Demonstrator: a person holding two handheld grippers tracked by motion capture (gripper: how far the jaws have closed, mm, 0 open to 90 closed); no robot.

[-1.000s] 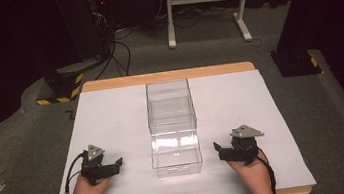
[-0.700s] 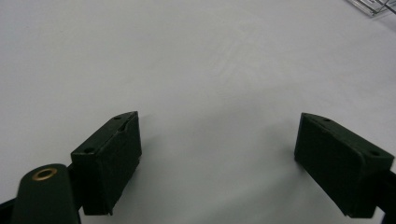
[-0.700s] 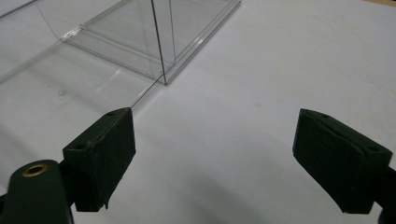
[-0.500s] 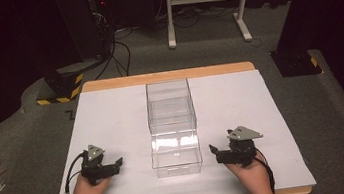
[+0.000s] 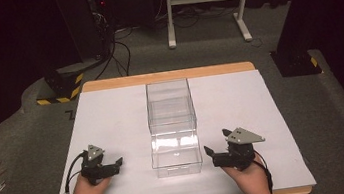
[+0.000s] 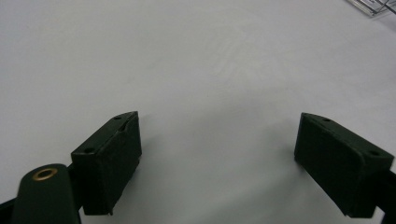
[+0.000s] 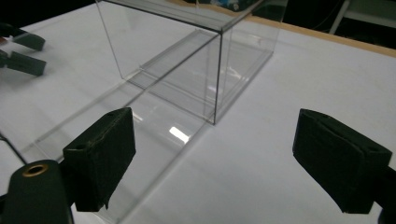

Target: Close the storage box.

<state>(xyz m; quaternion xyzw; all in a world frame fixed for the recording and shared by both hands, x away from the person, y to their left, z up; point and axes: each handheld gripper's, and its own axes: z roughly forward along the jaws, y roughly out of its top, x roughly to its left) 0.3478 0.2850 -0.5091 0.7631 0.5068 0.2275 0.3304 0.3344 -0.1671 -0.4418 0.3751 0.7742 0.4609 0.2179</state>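
A clear plastic box (image 5: pixel 170 105) stands in the middle of the white-covered table (image 5: pixel 112 115). A lower clear drawer (image 5: pixel 176 156) sticks out of its near end toward me. My left gripper (image 5: pixel 116 166) rests on the sheet left of the drawer, open and empty, its jaws pointing right. My right gripper (image 5: pixel 215 142) sits just right of the drawer, open, jaws pointing left at it. In the right gripper view the wide jaws (image 7: pixel 212 154) frame the box (image 7: pixel 187 56) and drawer (image 7: pixel 116 126). In the left gripper view the spread jaws (image 6: pixel 217 158) hover over bare white sheet.
The table's wooden edge (image 5: pixel 167 76) shows at the far side. On the grey floor beyond are a white stand (image 5: pixel 203 2), cables (image 5: pixel 118 48) and a yellow-black striped base (image 5: pixel 60 89). White sheet lies bare on both sides of the box.
My right gripper has edged slightly left toward the drawer. The left gripper and the box have not moved.
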